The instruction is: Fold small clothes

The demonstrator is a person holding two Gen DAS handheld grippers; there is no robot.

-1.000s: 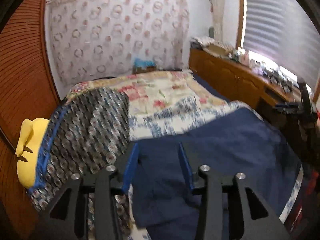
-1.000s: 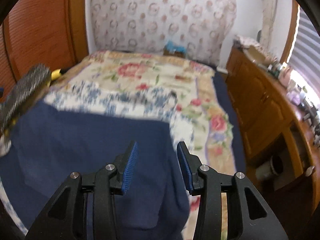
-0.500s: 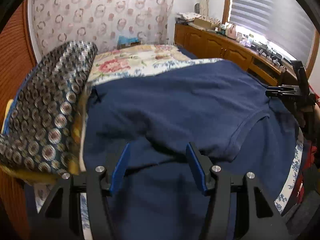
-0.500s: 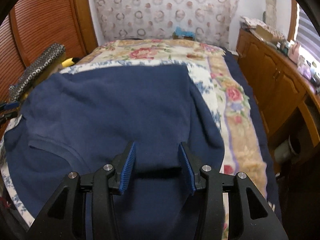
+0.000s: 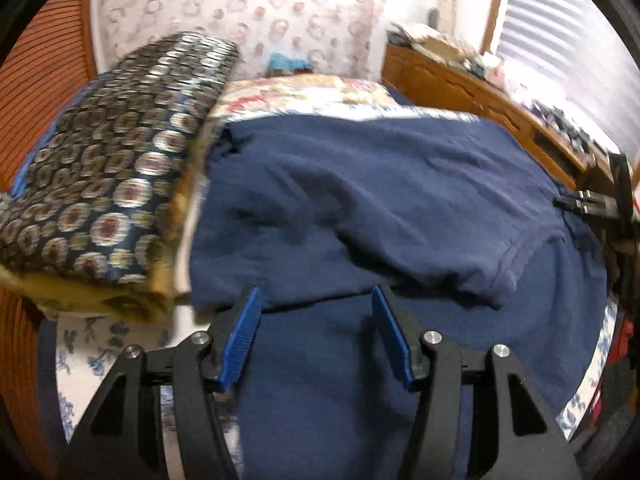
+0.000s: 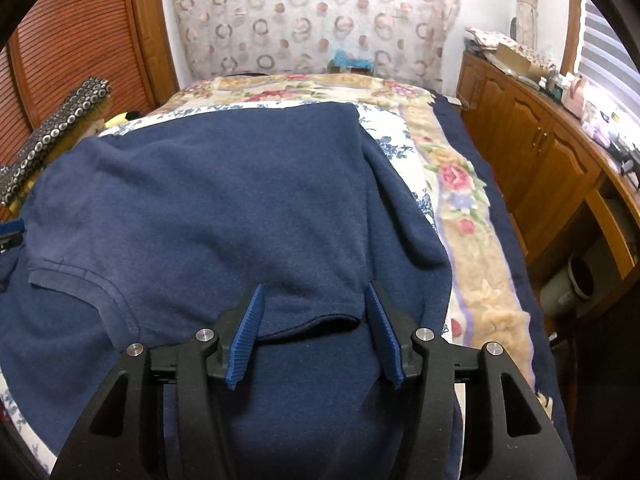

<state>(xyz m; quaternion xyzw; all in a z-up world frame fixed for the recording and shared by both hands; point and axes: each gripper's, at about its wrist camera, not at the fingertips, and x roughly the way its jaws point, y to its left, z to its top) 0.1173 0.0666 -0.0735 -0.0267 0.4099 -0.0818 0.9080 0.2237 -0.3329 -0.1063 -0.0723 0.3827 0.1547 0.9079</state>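
Note:
A navy blue shirt (image 5: 380,200) lies spread on the bed, its far part folded over toward me with a hem edge (image 6: 312,320) crossing near the fingertips; it also shows in the right wrist view (image 6: 224,200). My left gripper (image 5: 316,300) is open and empty just above the fold's left side. My right gripper (image 6: 314,296) is open and empty above the fold's right side. The right gripper also shows at the far right of the left wrist view (image 5: 592,204).
A patterned dark cushion (image 5: 108,176) lies on the bed's left. The floral bedspread (image 6: 452,176) extends beyond the shirt. A wooden cabinet (image 6: 532,152) with clutter runs along the right. A bin (image 6: 576,284) stands below it. A wooden slatted door (image 6: 76,40) is at left.
Both grippers came down toward the bed with the shirt's far part brought over toward me. Both jaws now stand open and empty over the fold.

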